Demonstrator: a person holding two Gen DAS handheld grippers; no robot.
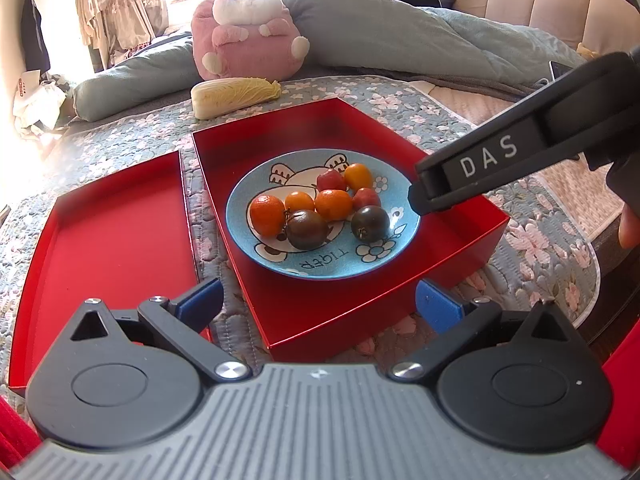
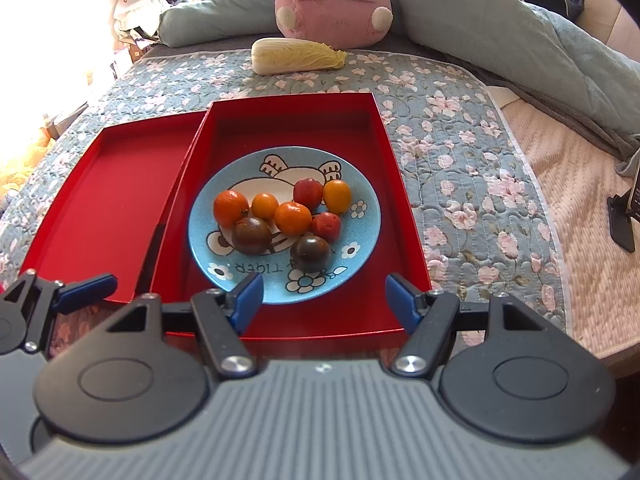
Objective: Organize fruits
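While both grippers hang back at the near edge of the deep red box [image 2: 394, 184], the fruits sit ahead of them on the blue plate [image 2: 362, 236] inside it: a mandarin [image 2: 230, 208] at the left, two dark tomatoes [image 2: 251, 235] nearest the fingers, small orange and red ones behind. And the right gripper [image 2: 322, 300] is lined up square on the plate, just short of its rim, touching nothing! To the left, just beside the box, lies the shallow red lid [image 2: 92, 200]. Farther back on the floral quilt [image 2: 460, 140] rest a napa cabbage [image 2: 298, 55] and a pink plush [image 2: 334, 4]. Nothing blocks the plate. The left gripper [image 1: 320, 304] is spread wide and empty over the box's near corner; the right one's fingers stand apart too, holding nothing.
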